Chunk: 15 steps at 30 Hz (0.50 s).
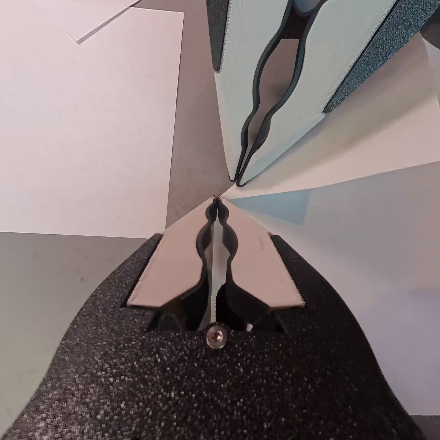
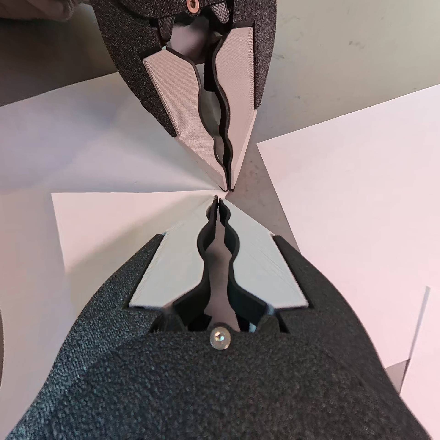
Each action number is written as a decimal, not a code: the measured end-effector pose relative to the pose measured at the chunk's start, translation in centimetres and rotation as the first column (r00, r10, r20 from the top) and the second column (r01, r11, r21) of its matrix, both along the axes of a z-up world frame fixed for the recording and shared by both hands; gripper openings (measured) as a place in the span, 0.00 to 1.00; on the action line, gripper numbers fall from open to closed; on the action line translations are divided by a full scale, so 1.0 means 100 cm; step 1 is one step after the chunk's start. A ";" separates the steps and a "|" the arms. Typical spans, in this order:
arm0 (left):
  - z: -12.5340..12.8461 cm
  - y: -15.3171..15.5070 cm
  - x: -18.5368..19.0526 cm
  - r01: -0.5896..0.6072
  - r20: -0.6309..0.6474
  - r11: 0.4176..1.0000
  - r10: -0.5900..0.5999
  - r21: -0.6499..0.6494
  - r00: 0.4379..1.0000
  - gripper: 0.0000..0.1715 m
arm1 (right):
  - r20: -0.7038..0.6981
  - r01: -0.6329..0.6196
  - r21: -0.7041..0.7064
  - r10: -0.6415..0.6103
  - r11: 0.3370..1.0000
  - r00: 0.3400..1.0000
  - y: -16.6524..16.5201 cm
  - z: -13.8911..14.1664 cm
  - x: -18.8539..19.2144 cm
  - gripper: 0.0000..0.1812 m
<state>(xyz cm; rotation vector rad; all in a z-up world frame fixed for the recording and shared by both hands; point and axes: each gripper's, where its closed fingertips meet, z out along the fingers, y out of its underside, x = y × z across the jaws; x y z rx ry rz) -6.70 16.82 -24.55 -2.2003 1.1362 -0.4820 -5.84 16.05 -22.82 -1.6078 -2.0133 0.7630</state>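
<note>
Grey table top (image 1: 59, 285), scuffed, white paper sheets (image 1: 83, 131) lying flat on it, some overlapping

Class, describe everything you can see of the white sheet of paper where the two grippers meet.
The white sheet of paper is plain, thin, matte and unmarked. It rises partly off the grey table, fanning out from one pointed corner. The left gripper is shut on that corner, paper showing between its fingers. The right gripper is shut with its tips at the same corner; whether it grips is unclear.
</note>
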 end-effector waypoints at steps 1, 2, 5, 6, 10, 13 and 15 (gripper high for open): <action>0.000 0.000 0.000 -0.001 0.001 1.000 0.001 -0.001 1.000 0.00 | -0.001 -0.004 0.005 0.004 1.000 1.000 -0.001 0.001 0.001 0.00; 0.000 0.000 0.000 -0.003 0.002 1.000 0.003 -0.002 1.000 0.00 | 0.007 -0.016 0.021 0.016 1.000 1.000 -0.002 0.001 0.002 0.00; 0.000 0.000 0.000 -0.003 0.008 1.000 0.003 -0.005 1.000 0.00 | 0.044 -0.039 0.076 0.036 0.996 0.998 -0.003 -0.007 0.006 0.00; 0.000 0.000 0.000 -0.003 0.011 1.000 0.003 -0.008 1.000 0.00 | 0.048 -0.043 0.081 0.039 0.996 0.998 -0.004 -0.008 0.006 0.00; 0.001 0.000 0.000 -0.016 0.032 0.999 0.017 -0.035 0.999 0.00 | 0.057 -0.049 0.101 0.043 0.994 0.997 -0.006 -0.011 0.005 0.00; 0.002 0.000 0.000 -0.043 0.084 0.993 0.052 -0.112 0.995 0.00 | 0.068 -0.052 0.121 0.044 0.991 0.997 -0.006 -0.014 0.005 0.00; 0.003 0.001 0.000 -0.068 0.127 0.983 0.090 -0.169 0.988 0.00 | 0.068 -0.050 0.123 0.042 0.991 0.997 -0.006 -0.015 0.005 0.00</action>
